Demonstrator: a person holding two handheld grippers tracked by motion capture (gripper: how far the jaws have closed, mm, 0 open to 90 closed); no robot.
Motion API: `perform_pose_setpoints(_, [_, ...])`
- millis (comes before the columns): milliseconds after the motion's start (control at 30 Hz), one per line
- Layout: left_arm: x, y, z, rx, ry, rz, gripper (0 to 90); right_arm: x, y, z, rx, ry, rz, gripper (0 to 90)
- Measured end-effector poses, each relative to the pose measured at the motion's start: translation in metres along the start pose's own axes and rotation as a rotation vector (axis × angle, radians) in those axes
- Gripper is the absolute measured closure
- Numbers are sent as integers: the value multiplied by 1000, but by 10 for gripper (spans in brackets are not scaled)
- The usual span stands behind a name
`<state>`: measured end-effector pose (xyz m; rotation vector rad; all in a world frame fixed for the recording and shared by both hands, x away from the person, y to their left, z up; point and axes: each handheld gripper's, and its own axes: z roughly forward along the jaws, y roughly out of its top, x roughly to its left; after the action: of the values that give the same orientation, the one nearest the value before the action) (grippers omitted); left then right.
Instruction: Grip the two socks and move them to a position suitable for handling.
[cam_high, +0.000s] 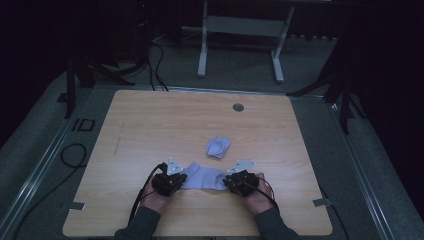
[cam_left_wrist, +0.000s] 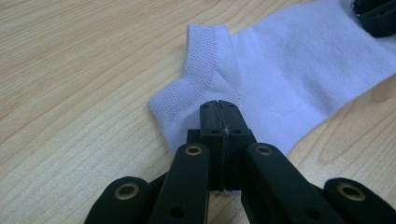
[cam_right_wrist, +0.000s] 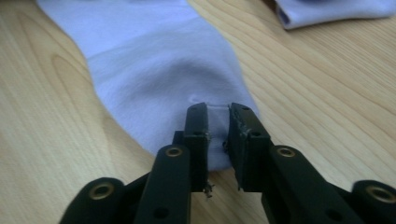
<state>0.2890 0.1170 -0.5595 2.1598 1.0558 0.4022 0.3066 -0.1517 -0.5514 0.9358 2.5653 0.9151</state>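
Darkness swallows the floor around the table (cam_high: 150, 120) in the high view, so cables and a white frame beyond its far edge are only faintly readable. A pale lilac sock (cam_high: 204, 178) lies flat near the table's near edge, stretched between the two grippers, and both of its ends are covered there by the black tools and the hands behind them. A second sock, balled up (cam_high: 218, 147), sits just beyond it, apart from it; in the right gripper view it is cut off by the top edge.

The left gripper (cam_left_wrist: 219, 108) has its jaws pressed together on the sock's cuff end, beside the ribbed opening; the pinched cloth itself is hidden between the pads. The right gripper (cam_right_wrist: 217, 112) stands over the toe end with its jaws slightly apart, a narrow gap showing between them and the fabric lying under the tips; whether the pads touch the cloth cannot be told.

Bare wood spreads wide to the left, right and far side of the socks, with a small round grommet (cam_high: 238, 107) near the far edge. Little room remains toward the near edge.
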Motion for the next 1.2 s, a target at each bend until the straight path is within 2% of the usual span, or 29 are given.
perform_pose_setpoints(300, [-1,0,0,1,-4,2,896,-13,-5,-3,-3,-21,36,681])
perform_pose_setpoints(433, [-4,0,0,4,-13,19,895,-15,-6,-4,1,-26,45,659])
perform_pose_setpoints(800, [-11,0,-1,11,-26,31,893,-21,-9,-6,3,-7,62,647])
perform_pose_setpoints(1000, [-14,-2,-3,3,-17,24,832,-20,-9,-6,5,-11,62,646])
perform_pose_setpoints(1100, [-13,-2,-4,-9,-3,34,786,-21,-8,-6,12,-8,65,619])
perform_pose_setpoints(1200, [-11,-1,-5,-36,-26,12,771,-22,-7,-8,10,9,67,574])
